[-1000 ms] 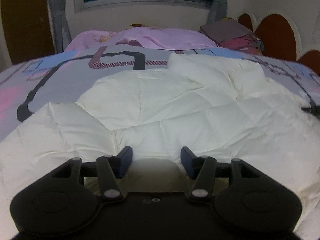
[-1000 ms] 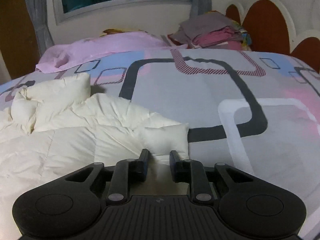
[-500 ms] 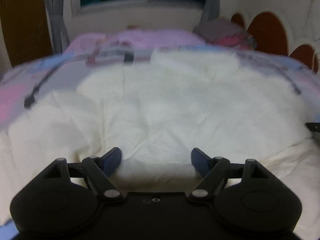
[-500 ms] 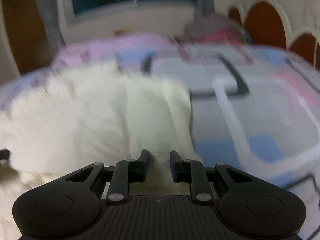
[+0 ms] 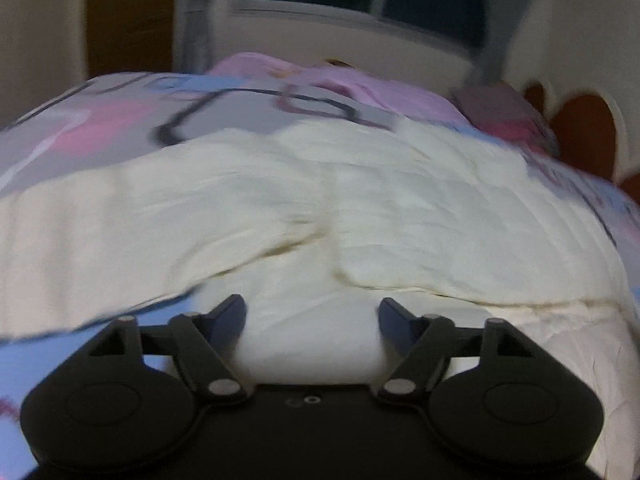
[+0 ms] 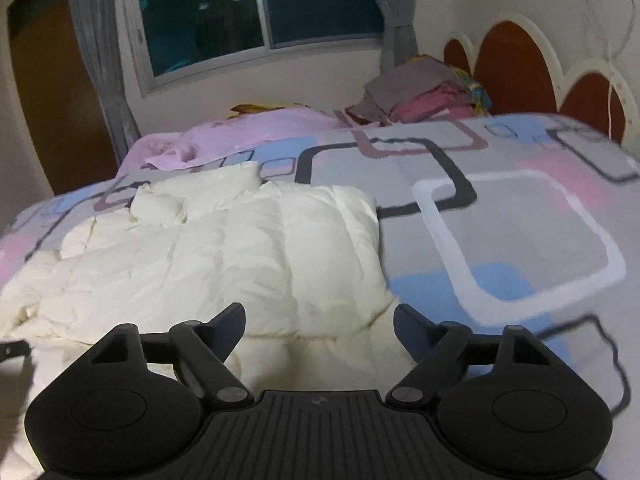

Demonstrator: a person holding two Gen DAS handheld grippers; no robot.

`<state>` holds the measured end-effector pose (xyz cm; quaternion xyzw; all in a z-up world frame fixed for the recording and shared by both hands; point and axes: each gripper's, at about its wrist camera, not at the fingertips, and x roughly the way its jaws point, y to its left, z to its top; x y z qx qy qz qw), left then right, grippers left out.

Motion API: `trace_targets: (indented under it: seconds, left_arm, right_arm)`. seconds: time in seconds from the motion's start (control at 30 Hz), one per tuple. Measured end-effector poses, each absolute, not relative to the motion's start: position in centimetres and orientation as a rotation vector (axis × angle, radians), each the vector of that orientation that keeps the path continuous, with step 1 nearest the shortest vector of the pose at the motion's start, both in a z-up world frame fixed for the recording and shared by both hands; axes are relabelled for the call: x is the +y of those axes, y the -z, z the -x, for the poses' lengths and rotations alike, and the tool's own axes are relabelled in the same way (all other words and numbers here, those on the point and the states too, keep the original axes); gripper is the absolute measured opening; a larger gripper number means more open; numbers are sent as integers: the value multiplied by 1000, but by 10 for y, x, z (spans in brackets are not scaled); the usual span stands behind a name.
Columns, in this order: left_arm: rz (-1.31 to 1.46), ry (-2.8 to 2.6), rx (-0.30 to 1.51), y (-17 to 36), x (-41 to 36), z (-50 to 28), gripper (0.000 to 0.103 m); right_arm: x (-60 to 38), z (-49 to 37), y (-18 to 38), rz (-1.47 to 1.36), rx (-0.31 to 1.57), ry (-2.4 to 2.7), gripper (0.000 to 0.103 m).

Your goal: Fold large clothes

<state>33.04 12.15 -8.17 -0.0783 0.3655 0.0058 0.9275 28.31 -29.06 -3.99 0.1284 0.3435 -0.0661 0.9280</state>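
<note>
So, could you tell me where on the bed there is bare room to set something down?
The widest free patch is the grey, blue and pink patterned bedspread right of the cream puffy quilted jacket. A narrower strip lies between the jacket and the pink sheet. It is crowded at the headboard corner, where the folded clothes pile sits.

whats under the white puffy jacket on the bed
The white puffy jacket lies on a patterned bedspread of grey, pink and blue, which shows all round it. Whatever sits directly beneath the jacket is covered.
</note>
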Motion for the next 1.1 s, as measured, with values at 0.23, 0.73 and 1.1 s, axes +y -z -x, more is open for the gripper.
trace_targets:
  seconds: [0.23,0.73,1.1]
  left_arm:
    - [389,-300,717,80,233,-285,73]
    - [810,-532,520,95,373,-232,66]
    - [591,-382,474,54,349,-271,9]
  right_arm:
    - [-295,-282,47,-304,748,175,63]
    - [-286,-310,39,-323,740,225,63]
    - [-292,-309,32,-321,723,248,63]
